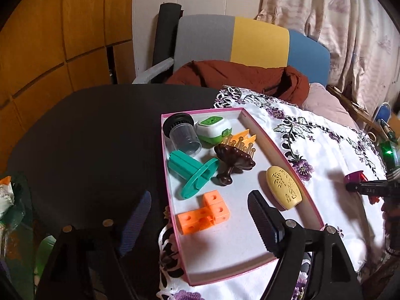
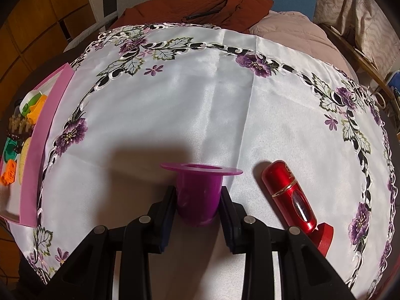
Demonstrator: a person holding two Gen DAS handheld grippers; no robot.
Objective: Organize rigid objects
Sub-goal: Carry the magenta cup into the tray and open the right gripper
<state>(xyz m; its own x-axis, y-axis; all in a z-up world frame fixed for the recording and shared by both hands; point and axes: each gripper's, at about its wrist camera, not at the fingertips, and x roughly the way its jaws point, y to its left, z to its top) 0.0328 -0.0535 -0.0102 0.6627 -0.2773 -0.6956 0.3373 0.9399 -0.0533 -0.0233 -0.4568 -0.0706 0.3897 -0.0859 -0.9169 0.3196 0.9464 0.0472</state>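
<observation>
A pink-rimmed tray lies on the table and holds an orange block piece, a teal spool, a brown wooden piece, a yellow oval case, a dark cup and a green-white box. My left gripper is open over the tray's near end, empty. My right gripper is shut on a purple flanged spool above the white cloth; it also shows in the left wrist view. A red cylinder lies right of it.
The white embroidered cloth covers the right part of the dark round table. The tray sits at the cloth's left edge. A red flat piece lies under the red cylinder. A chair with a rust-coloured garment stands behind the table.
</observation>
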